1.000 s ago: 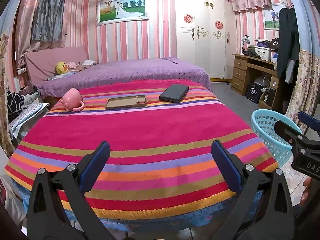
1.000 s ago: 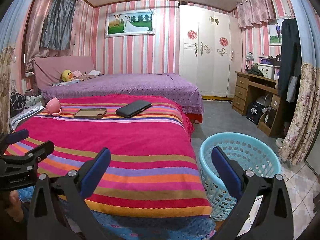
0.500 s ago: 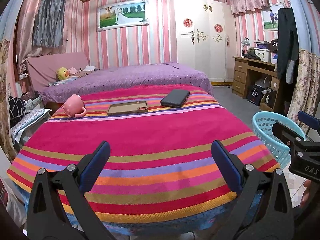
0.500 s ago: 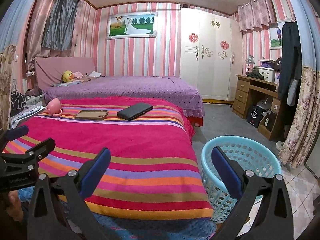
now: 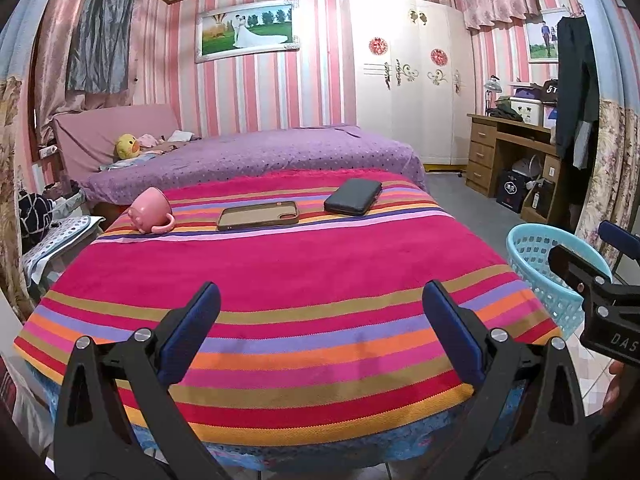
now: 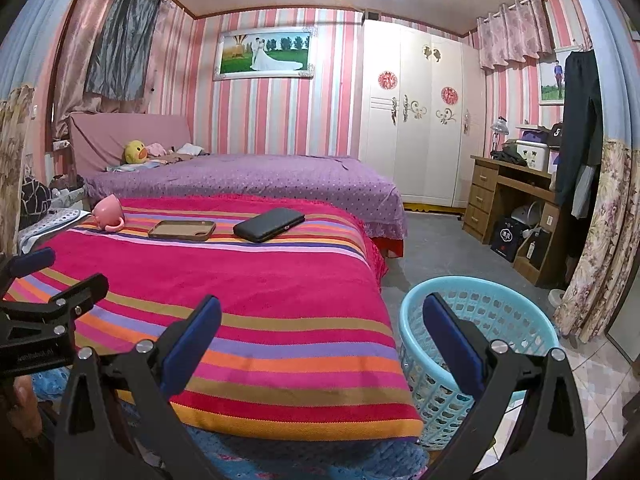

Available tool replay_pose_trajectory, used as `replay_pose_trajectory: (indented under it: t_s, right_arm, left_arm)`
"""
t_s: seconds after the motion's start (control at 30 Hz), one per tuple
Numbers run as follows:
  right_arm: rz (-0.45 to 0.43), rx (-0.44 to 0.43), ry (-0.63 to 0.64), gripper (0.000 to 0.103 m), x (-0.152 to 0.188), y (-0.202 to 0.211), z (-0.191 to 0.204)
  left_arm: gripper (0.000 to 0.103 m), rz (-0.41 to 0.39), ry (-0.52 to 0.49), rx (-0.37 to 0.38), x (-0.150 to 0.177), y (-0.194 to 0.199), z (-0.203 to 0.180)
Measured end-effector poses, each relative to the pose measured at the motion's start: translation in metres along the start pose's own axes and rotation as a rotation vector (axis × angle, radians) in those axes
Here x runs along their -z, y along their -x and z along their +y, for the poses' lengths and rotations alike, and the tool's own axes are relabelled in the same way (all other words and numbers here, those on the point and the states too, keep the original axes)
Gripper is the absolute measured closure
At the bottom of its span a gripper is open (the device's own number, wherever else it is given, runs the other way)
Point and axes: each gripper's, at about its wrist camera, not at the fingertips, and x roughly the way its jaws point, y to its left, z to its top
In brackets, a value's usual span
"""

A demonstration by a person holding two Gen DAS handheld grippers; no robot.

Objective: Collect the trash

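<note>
A table under a striped cloth (image 5: 288, 280) (image 6: 240, 288) fills the foreground. On its far end lie a tipped pink mug (image 5: 150, 211) (image 6: 107, 213), a brown phone case (image 5: 258, 215) (image 6: 182, 229) and a dark wallet (image 5: 353, 197) (image 6: 269, 225). A light blue plastic basket (image 6: 480, 344) (image 5: 540, 264) stands on the floor at the table's right. My left gripper (image 5: 320, 324) hangs open over the near edge, nothing between its fingers. My right gripper (image 6: 322, 332) is open over the table's right corner and the basket, also holding nothing.
A purple-covered bed (image 5: 256, 156) lies behind the table with a yellow duck plush (image 5: 127, 146). A white wardrobe (image 6: 420, 120) and a wooden desk (image 6: 516, 208) stand at the right. A flowered curtain (image 6: 600, 248) hangs near the basket.
Both views have tilted upward a little, showing more ceiling and the fan. Both grippers stayed open and the objects on the table have not moved.
</note>
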Motion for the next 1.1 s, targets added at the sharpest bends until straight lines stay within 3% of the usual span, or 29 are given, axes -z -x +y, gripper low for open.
replay_pose_trajectory:
  t_s: [1.1]
  right_arm:
    - [-0.009,0.005,0.004,0.005,-0.0004,0.0001,-0.0002]
  left_arm:
    - [0.005,-0.012,0.009,-0.013,-0.0019,0.0028,0.0041]
